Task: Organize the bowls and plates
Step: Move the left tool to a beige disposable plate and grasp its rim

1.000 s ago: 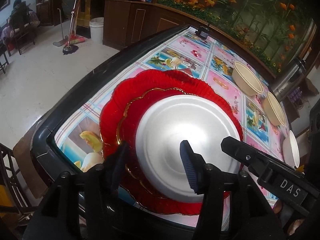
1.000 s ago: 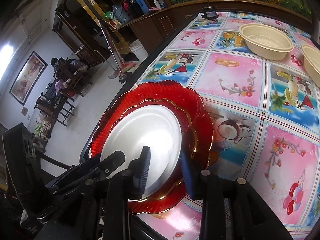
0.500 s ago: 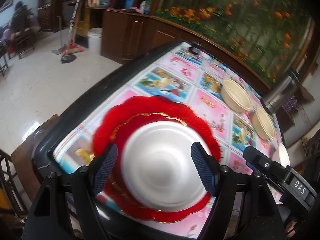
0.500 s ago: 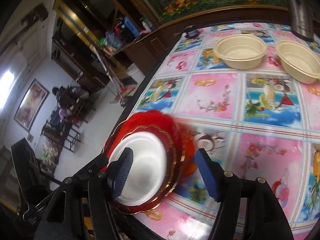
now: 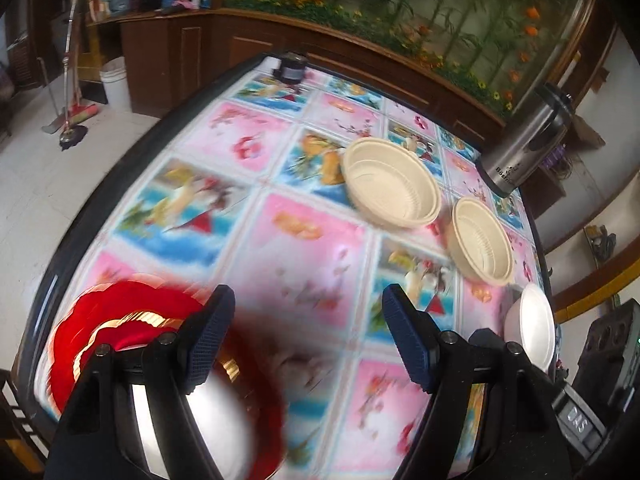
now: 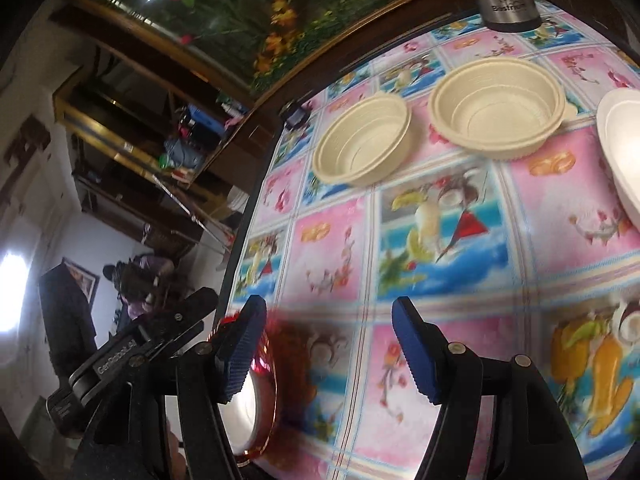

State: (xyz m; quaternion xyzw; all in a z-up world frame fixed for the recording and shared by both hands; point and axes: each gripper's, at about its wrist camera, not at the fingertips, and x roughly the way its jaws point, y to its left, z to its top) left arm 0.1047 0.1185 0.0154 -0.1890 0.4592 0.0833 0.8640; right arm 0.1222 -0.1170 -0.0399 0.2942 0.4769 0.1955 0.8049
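Two red scalloped plates (image 5: 120,312) are stacked at the table's near left corner with a white plate (image 5: 224,420) on top, blurred. My left gripper (image 5: 306,340) is open and empty, its left finger over that stack. Two beige bowls (image 5: 392,188) (image 5: 482,240) stand upright further back on the right, with a white bowl (image 5: 532,328) nearer. In the right wrist view, my right gripper (image 6: 328,352) is open and empty above the tablecloth. The red plates (image 6: 276,344) lie by its left finger, and the beige bowls (image 6: 362,140) (image 6: 496,108) and white bowl (image 6: 620,148) lie ahead.
A steel flask (image 5: 524,148) stands at the far right corner, beyond the bowls. A small dark jar (image 5: 292,70) sits at the far edge. The table's black rim (image 5: 132,152) runs along the left, with floor, a bucket and brooms beyond. A patterned cloth covers the table.
Both grippers opened wider and came away from the white plate on the red stack. Both views swung right across the table, so the bowls are now nearer the centre.
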